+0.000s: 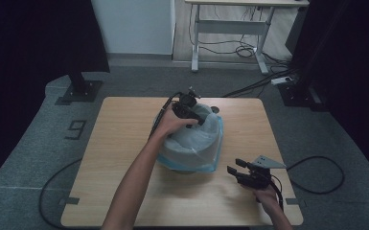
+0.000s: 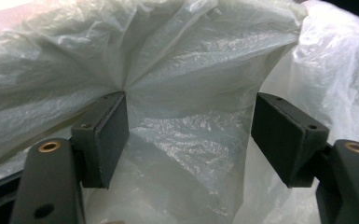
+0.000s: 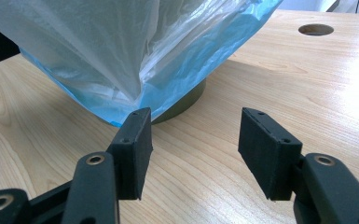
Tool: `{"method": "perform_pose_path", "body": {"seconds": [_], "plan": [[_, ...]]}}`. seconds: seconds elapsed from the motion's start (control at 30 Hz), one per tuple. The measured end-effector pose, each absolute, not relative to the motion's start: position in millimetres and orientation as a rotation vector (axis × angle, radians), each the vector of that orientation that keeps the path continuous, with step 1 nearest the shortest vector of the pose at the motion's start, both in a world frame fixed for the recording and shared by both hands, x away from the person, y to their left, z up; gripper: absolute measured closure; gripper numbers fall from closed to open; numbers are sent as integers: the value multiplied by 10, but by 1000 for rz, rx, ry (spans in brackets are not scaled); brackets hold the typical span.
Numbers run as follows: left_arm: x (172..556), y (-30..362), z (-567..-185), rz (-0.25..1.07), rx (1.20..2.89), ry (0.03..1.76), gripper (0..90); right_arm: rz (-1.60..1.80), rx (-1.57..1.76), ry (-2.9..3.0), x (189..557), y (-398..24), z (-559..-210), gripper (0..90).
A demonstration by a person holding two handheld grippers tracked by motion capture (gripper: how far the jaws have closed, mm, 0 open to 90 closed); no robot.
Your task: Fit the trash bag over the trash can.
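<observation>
Honestly, the left gripper (image 2: 191, 135), jaws wide inside the thin white-and-blue plastic bag (image 1: 196, 139) mid-frame, could snag it and tip the round bin underneath (image 3: 186, 100). The right gripper (image 3: 193, 149) waits with jaws apart and empty over the wooden bench (image 1: 124, 143) at lower right, steadying nothing.

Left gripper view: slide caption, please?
Open left tongs inside crinkled translucent white plastic bag liner, one pad touching a fold.

We are stretching our left arm forward with its hand wrapped around the left tongs (image 1: 195, 115), whose jaws are standing apart. Our right hand (image 1: 267, 195) is holding the right tongs (image 1: 235, 166) low and level, jaws gaping with nothing between them.
</observation>
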State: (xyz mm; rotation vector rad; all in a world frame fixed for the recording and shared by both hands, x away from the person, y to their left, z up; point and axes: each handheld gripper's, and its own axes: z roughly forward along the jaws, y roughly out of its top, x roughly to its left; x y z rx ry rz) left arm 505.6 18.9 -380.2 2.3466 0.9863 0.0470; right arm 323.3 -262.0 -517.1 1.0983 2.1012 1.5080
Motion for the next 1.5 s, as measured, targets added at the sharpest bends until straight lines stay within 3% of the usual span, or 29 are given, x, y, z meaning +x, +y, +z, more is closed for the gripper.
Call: {"method": "perform_pose_path", "body": {"seconds": [0.37, 0.77, 1.2, 1.5], "plan": [[4763, 437, -3470, 65, 2229, 923, 279, 1503, 1111, 2089, 3223, -2648, -5162, 430], [4278, 595, -3439, 28, 2235, 866, 290, 1493, 1102, 2111, 3216, -2579, -5179, 429], [4354, 316, -3675, -57, 2413, 922, 326, 1483, 1110, 2111, 3213, -2599, -5186, 429], [4252, 478, -3547, 2, 2284, 891, 308, 1490, 1119, 2090, 3201, -2648, -5163, 428]]}}
